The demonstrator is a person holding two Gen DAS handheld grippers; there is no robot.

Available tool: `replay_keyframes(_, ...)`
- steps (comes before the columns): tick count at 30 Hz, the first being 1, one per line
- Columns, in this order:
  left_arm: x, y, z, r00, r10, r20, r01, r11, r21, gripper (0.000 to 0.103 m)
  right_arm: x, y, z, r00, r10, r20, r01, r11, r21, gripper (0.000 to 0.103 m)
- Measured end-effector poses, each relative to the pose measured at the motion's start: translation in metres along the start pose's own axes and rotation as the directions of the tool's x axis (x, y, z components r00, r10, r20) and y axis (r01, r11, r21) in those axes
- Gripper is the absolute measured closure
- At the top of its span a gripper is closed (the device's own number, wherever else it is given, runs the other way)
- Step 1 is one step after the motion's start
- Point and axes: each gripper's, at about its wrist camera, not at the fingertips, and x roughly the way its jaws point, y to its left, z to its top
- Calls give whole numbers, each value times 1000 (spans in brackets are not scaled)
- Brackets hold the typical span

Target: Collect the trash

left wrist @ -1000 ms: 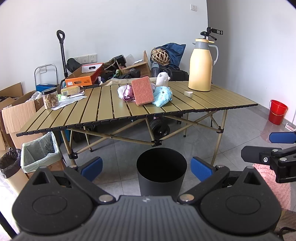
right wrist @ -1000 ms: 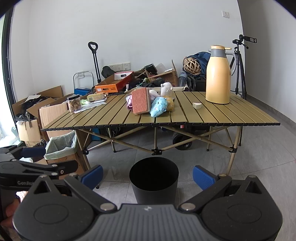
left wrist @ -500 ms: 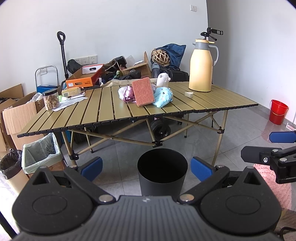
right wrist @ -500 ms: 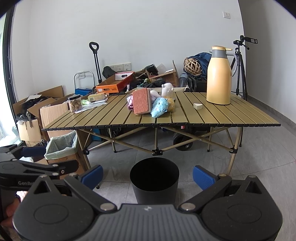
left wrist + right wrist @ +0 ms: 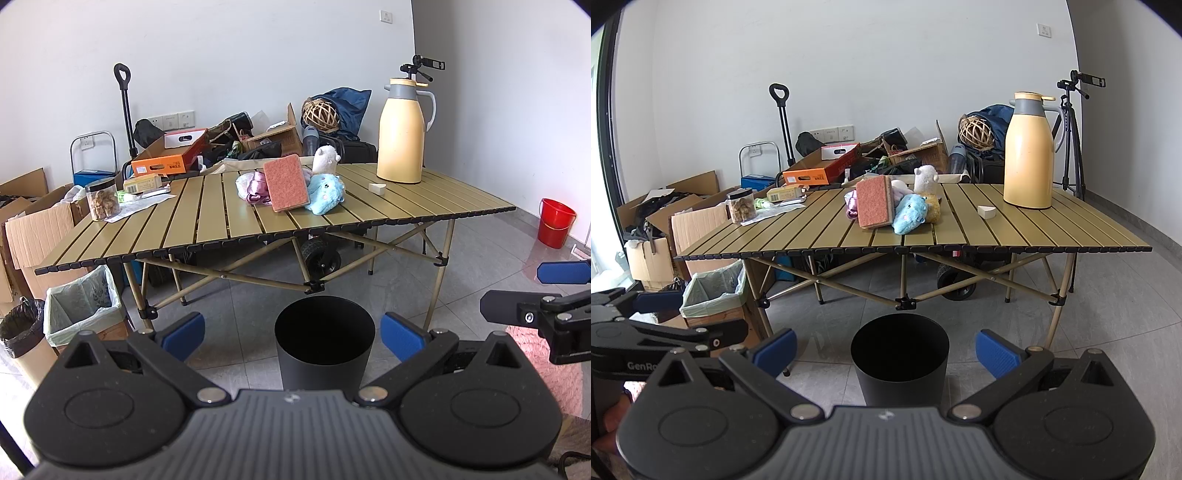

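While both grippers hang wide apart and empty above the floor, a folding table of clutter stands ahead of them.

Left gripper: the left gripper (image 5: 291, 334) holds nothing, its blue-padded fingers (image 5: 183, 329) spread to either side of the bin as its own camera sees it; it also shows at the left edge of the right wrist view.

Right gripper: the right gripper (image 5: 885, 350) is likewise spread and empty, framing the same bin; its fingers enter the left wrist view from the right edge.

Bin: a black trash bin (image 5: 324, 349) stands upright on the grey tile floor, in front of the table's near edge and low between the fingers in both views; its inside is too dark to read.

Table: a slatted folding table (image 5: 207, 236) on crossed metal legs.

Centre of table: a pink scouring sponge (image 5: 287, 182) leans tilted against a blue plush toy (image 5: 327, 193), with a crumpled pink-and-white bag (image 5: 252, 185) just beside it and a white plush toy (image 5: 325, 158) behind.

Right of table: a yellow thermos jug (image 5: 401, 142) stands upright; a small white wedge (image 5: 377, 187) lies near its base.

Left of table: a clear jar with a black lid (image 5: 102, 198) stands on loose papers (image 5: 142, 205).

Floor, left: a box lined with a pale green bag (image 5: 79, 308) beside the table leg.

Floor, right: a red bucket (image 5: 556, 222) by the wall.
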Motion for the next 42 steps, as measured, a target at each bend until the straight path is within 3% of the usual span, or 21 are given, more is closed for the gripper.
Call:
replay_keyframes(28,-3,8,9,1000,12,16,-12,1000,5,0,0,3,-2,1000,0,11,0,1000,7,0)
replay_keyframes(42,26,12,18,999,19,34,-19,1000,13,0,32,-10,10,1000,6,6,-6,1000,21,0)
